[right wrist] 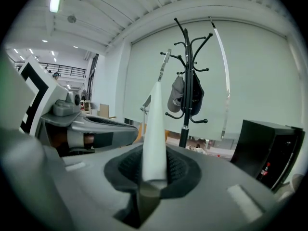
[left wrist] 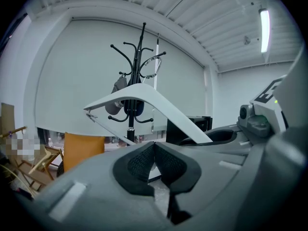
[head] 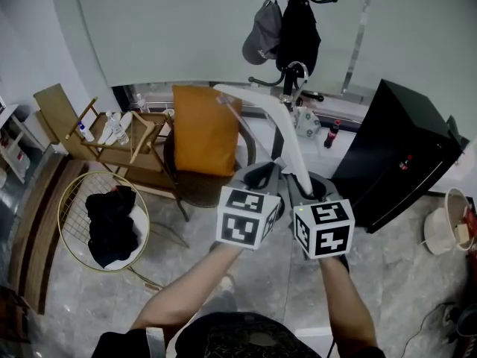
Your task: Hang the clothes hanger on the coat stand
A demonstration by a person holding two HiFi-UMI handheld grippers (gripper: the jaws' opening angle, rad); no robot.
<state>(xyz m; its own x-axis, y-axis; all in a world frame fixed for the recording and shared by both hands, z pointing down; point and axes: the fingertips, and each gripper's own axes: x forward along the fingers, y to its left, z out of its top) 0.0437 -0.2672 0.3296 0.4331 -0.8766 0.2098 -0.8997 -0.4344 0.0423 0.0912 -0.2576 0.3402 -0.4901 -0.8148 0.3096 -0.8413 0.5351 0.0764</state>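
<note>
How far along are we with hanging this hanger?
Done: the white hanger is picked up, clamped by one arm end in the right gripper. In hand: it is held up facing the coat stand. Left: its hook is on no peg yet.

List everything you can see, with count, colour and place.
white curved clothes hanger: 1, white, clamped in right gripper
black metal coat stand: 1, black, straight ahead
grey cap: 1, grey, on stand
black bag: 1, black, on stand
orange cushion: 1, orange, left of centre
wooden folding rack: 1, light brown, far left
round wire basket: 1, gold, lower left
black clothes: 1 heap, black, in basket
black cabinet: 1, black, right
white bucket: 1, white, far right
left gripper: 1, grey, shut, empty
right gripper: 1, grey, shut on hanger
</note>
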